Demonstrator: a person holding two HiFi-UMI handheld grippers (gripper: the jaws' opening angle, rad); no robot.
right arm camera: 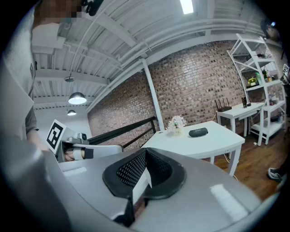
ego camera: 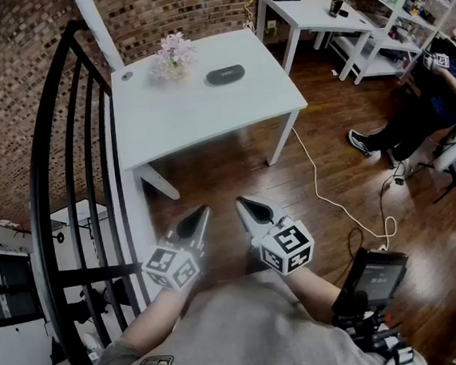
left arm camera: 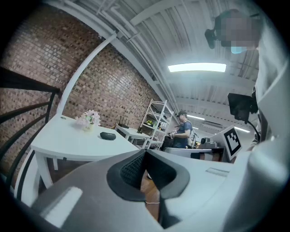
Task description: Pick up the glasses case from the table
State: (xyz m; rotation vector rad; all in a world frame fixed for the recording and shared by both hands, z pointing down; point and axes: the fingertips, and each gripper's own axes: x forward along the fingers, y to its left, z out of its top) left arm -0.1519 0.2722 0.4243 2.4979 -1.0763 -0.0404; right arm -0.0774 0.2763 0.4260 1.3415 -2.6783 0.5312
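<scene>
The person wears a grey T-shirt [ego camera: 243,337] with a small dark patch [ego camera: 155,363] on it. The left gripper [ego camera: 201,213] and right gripper [ego camera: 244,204] have pale grey bodies and black, pointed, dimple-padded tips. Each carries a white cube [ego camera: 172,265] printed with black square markers.

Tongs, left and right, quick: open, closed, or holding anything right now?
Left tongs: closed, holding nothing.
Right tongs: closed, holding nothing.
</scene>
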